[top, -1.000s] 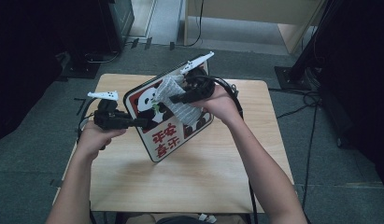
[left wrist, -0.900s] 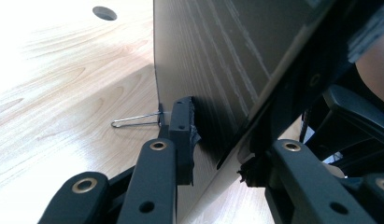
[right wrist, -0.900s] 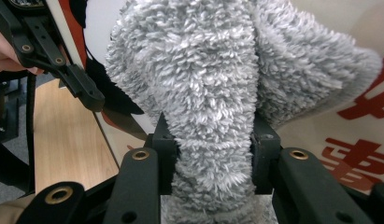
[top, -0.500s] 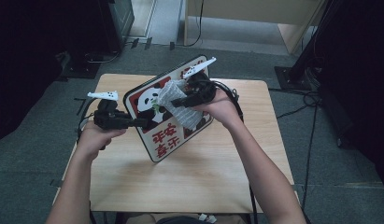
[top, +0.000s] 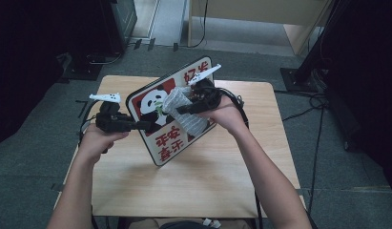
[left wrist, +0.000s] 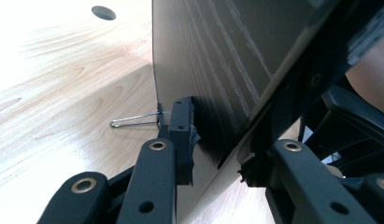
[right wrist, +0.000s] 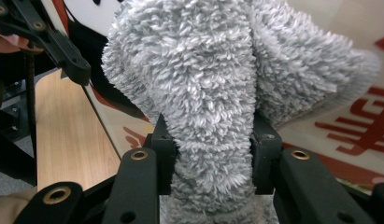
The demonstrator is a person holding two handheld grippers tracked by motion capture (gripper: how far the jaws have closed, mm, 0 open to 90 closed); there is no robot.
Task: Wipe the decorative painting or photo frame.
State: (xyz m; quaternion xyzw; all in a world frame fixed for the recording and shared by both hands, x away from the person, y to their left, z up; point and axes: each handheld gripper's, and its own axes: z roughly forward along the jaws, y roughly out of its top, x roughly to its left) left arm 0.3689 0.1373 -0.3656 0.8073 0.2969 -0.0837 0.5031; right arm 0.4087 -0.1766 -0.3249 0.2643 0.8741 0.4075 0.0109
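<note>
Left gripper (top: 136,125) fingers clamp the tilted panda sign's (top: 158,143) edge; right gripper (right wrist: 210,154) fingers pinch a grey cloth (right wrist: 203,93) against its face.

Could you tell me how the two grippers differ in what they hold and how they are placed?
The left gripper clamps the edge of the tilted panda sign, a flat stiff board; the right gripper pinches a soft fluffy grey cloth. The left sits at the sign's side, the right over its printed face. Both are shut.

Fluffy grey microfibre cloth (right wrist: 203,93), glossy printed panda sign (top: 160,138) with wood-grain back, possibly laminate, matt black plastic jaws, smooth pale wooden table (top: 184,191), thin wire clip (left wrist: 133,120)
</note>
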